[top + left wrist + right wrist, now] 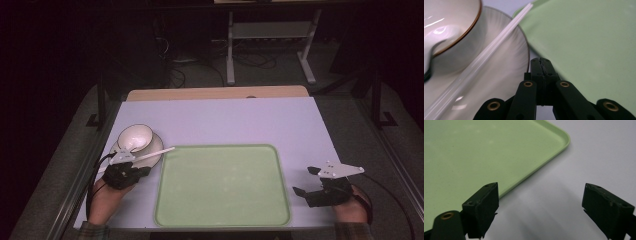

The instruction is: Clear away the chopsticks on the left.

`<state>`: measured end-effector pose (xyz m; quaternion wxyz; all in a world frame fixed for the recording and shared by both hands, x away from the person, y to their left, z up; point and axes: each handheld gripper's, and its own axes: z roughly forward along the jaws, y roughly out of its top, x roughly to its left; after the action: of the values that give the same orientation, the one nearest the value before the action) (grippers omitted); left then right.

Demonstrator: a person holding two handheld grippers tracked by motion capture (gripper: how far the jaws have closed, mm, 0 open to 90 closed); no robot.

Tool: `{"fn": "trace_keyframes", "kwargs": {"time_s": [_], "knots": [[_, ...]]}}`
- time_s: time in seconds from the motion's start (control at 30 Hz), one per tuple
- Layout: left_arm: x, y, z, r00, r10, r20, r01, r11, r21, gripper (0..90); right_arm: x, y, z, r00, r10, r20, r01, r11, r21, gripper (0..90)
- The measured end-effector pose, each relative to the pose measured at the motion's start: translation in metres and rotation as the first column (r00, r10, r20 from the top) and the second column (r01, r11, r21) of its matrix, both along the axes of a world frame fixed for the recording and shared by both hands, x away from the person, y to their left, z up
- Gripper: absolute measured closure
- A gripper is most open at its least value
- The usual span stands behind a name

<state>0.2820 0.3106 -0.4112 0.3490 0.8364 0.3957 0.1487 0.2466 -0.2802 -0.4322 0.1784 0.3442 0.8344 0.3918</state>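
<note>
A white bowl (135, 137) (449, 32) with a dark rim stands on a white plate (158, 143) (506, 65) at the table's left. A pair of white chopsticks (156, 153) (496, 42) lies across the plate, its tip reaching the corner of the green tray (222, 210) (586, 45) (474, 150). My left gripper (144, 171) (541, 61) is just in front of the plate, its jaws pressed together with nothing between them and the chopsticks passing beside them. My right gripper (306, 180) (539, 195) hovers open over bare table to the right of the tray.
The light table top (225, 120) has a wooden strip along its far edge. Dark posts stand at the table's left and right sides. Cables and a metal frame lie on the floor beyond.
</note>
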Motion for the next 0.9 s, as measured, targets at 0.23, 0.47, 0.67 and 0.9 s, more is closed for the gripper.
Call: {"fn": "trace_keyframes", "kwargs": {"time_s": [0.23,0.47,0.67,0.9], "knots": [[-0.013,0.043,0.002,0.9945,0.104,0.008,-0.104,0.9944,-0.021,89.8,0.0,0.0,0.0,1.0,0.003,0.001,-0.003,1.0,-0.001,13.1],[-0.01,0.072,0.01,0.9853,0.168,0.032,-0.167,0.9857,-0.02,89.8,0.001,0.001,0.0,1.0,0.004,-0.004,-0.004,1.0,-0.002,13.1],[0.001,0.097,0.013,0.9715,0.234,0.039,-0.233,0.9723,-0.019,89.9,0.001,0.001,-0.001,1.0,0.004,-0.004,-0.004,1.0,-0.001,13.1],[0.014,0.118,0.006,0.9573,0.288,0.025,-0.288,0.9575,-0.023,89.9,0.002,0.001,-0.001,1.0,0.003,-0.006,-0.003,1.0,-0.003,13.1]]}}
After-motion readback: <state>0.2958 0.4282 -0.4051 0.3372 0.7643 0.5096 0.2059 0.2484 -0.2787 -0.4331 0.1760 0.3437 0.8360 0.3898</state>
